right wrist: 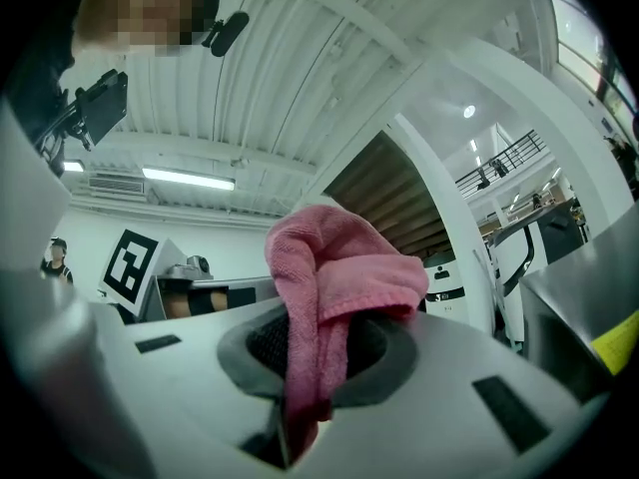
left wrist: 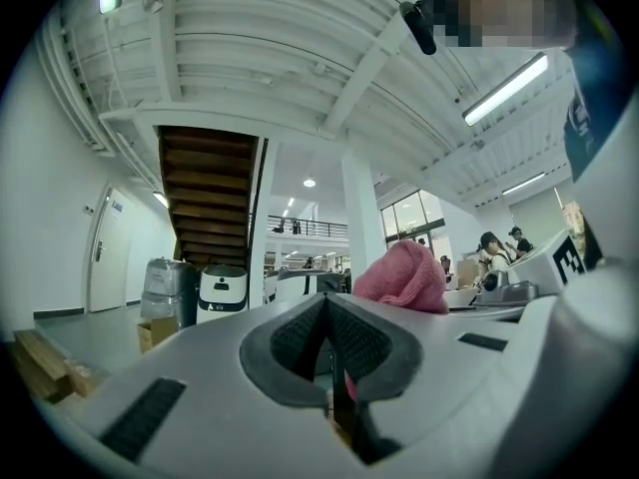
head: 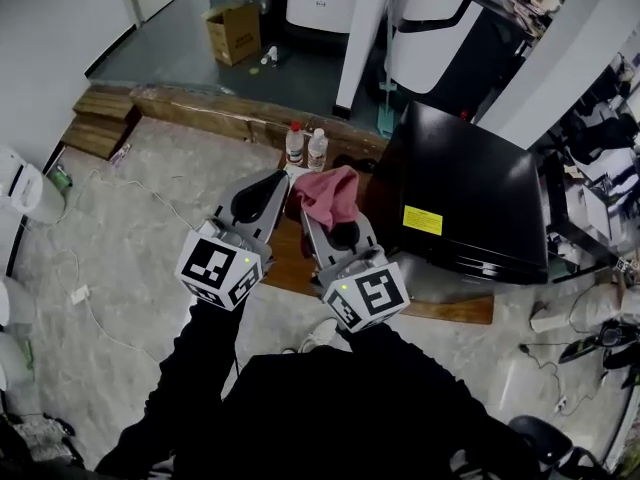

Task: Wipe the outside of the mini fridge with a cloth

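- Cloth (right wrist: 329,267): pink terry, folded into a thick bunch and pinched between the closed jaws of the right gripper (right wrist: 318,352). Most of it stands out past the tips, probably so a soft pad meets the surface first.
- Left gripper (left wrist: 326,339): jaws together, nothing between them (idle, I judge), just left of the right one.
- Mini fridge (head: 470,193): glossy black with a yellow label on top, just right of the right gripper. The cloth looks clear of it.

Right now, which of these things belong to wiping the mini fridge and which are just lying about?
Part of the job: pink cloth, clamped in the right gripper; black mini fridge.

Just lying about: two bottles near the fridge; cardboard box; wooden planks; white cable on the floor.
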`<control>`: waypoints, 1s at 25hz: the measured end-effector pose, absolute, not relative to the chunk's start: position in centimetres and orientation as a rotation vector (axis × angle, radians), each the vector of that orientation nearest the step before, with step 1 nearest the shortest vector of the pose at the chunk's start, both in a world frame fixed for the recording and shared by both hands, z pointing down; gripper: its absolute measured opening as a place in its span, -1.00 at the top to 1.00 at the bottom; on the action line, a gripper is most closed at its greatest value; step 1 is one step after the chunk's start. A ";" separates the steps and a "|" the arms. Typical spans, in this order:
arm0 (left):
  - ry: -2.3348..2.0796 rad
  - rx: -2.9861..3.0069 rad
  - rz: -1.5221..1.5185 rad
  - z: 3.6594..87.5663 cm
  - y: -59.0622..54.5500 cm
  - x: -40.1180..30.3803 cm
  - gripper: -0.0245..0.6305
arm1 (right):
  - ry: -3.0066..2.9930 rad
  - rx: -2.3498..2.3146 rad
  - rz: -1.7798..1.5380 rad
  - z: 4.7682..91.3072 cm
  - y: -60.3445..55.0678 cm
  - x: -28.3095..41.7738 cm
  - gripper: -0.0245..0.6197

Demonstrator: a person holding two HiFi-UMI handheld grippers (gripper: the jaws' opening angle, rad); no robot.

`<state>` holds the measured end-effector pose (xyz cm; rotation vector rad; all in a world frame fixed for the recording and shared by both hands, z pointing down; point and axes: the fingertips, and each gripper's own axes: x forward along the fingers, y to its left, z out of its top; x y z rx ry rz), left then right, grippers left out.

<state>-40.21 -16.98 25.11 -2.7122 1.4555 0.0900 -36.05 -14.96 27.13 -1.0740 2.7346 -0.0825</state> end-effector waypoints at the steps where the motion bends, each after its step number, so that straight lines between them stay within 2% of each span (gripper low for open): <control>1: 1.456 -2.714 0.081 25.3 -17.6 -40.5 0.91 | 2.737 -1.077 -0.087 27.4 -15.7 -36.4 0.75; 13: 1.362 -2.784 0.012 28.0 -25.5 -42.7 0.91 | 2.708 -1.301 -0.079 29.4 -23.5 -37.8 0.75; 18: 1.185 -2.868 0.020 29.9 -29.6 -42.6 0.91 | 2.599 -1.500 -0.107 31.1 -27.8 -37.3 0.75; 25: 0.876 -2.955 0.027 30.5 -35.4 -41.8 0.91 | 2.244 -1.725 -0.306 33.1 -34.9 -34.9 0.75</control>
